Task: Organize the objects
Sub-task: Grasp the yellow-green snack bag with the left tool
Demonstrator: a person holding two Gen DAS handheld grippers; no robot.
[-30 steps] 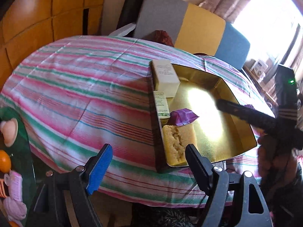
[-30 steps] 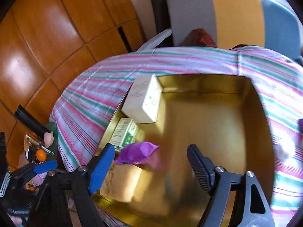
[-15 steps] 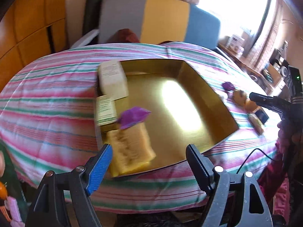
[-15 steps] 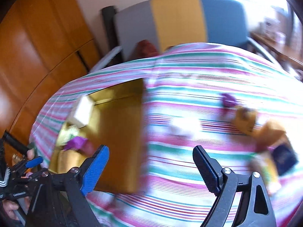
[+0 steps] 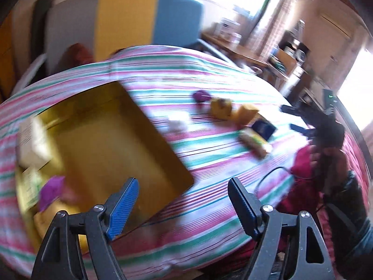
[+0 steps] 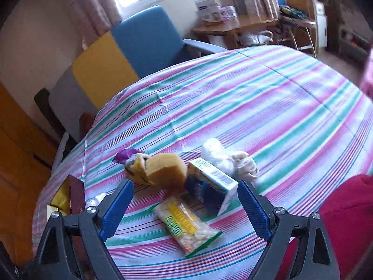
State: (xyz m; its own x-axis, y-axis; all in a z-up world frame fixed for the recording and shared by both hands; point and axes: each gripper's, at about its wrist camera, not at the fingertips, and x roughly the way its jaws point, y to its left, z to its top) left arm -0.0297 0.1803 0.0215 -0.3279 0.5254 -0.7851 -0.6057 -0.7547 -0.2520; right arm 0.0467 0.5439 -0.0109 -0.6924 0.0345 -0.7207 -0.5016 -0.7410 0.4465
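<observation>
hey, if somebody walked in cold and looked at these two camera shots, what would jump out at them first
Probably the shiny gold tray on the striped tablecloth, with a few items bunched at its near-left end in the blurred left view. Next, the loose pile right in front of the open right tongs: a yellow snack packet, a blue and white carton and a yellow sponge. The left tongs hang open and empty over the tray's near corner.

Both wrist views overlook table (image 5: 209, 144) (shared).
</observation>
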